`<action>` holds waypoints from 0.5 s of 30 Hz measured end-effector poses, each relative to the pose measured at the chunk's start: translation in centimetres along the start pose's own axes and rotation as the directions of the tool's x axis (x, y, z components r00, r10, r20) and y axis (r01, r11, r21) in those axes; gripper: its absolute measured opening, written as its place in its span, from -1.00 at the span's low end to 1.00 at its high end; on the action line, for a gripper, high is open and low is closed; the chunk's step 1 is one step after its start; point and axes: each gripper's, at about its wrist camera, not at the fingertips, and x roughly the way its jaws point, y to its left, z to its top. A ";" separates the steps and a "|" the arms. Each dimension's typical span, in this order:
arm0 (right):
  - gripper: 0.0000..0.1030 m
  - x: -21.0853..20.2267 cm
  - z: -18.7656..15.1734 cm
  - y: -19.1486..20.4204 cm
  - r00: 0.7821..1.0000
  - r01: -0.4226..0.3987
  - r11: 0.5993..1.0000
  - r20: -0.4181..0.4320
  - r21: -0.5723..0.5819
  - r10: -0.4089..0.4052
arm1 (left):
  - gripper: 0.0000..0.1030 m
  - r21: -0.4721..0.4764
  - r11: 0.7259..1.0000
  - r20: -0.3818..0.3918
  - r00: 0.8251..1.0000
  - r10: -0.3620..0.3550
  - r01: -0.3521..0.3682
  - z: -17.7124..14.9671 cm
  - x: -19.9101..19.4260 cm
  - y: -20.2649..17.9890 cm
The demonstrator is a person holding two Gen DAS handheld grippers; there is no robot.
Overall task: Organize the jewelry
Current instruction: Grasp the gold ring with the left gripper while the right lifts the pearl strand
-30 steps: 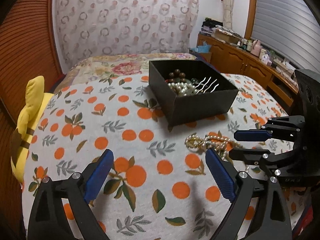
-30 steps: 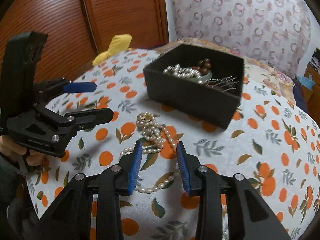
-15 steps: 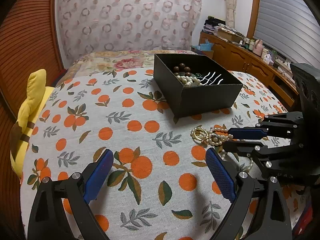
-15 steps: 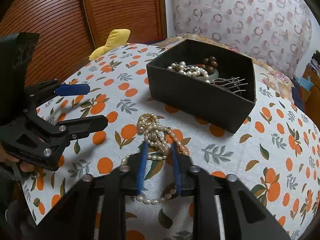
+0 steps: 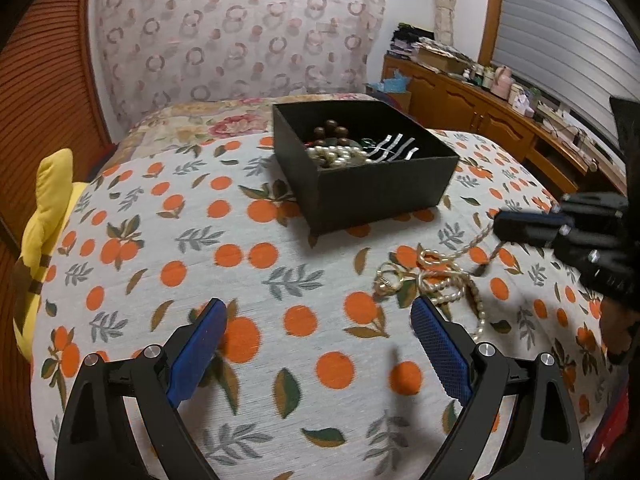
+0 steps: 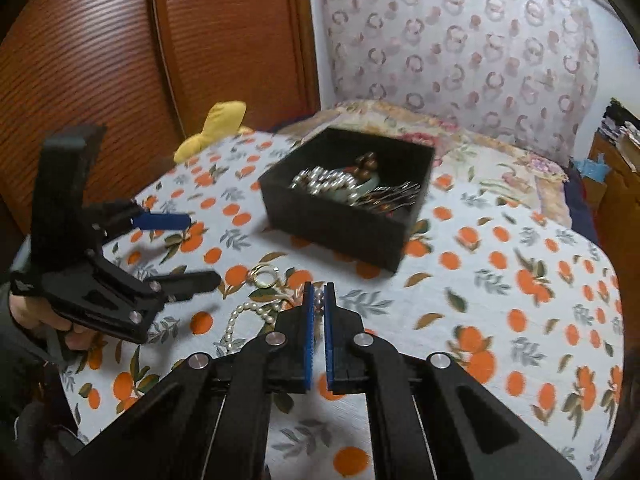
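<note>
Two grippers: right gripper (image 6: 316, 300) pinches pearl necklace (image 5: 452, 284) (left gripper (image 5: 320, 344) wide).

yellow plush toy (image 5: 44, 216), orange-print bedspread (image 5: 200, 240), wooden dresser (image 5: 480, 116)

My left gripper (image 5: 316, 320) hovers with jaws spread wide; my right gripper (image 6: 319, 300) has its jaws nearly closed, pinched together.

Right gripper (image 6: 319, 300), earlier wide over the pearl necklace (image 5: 454, 284), now pinches a strand between nearly closed pads. Strand lifts taut off the cloth.
</note>
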 end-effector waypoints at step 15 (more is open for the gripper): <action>-0.90 -3.7 -0.1 -2.3 0.996 0.048 0.998 0.068 0.030 -0.050 | 0.17 0.060 0.997 -0.054 0.997 -0.054 0.057 1.6 2.4 -3.0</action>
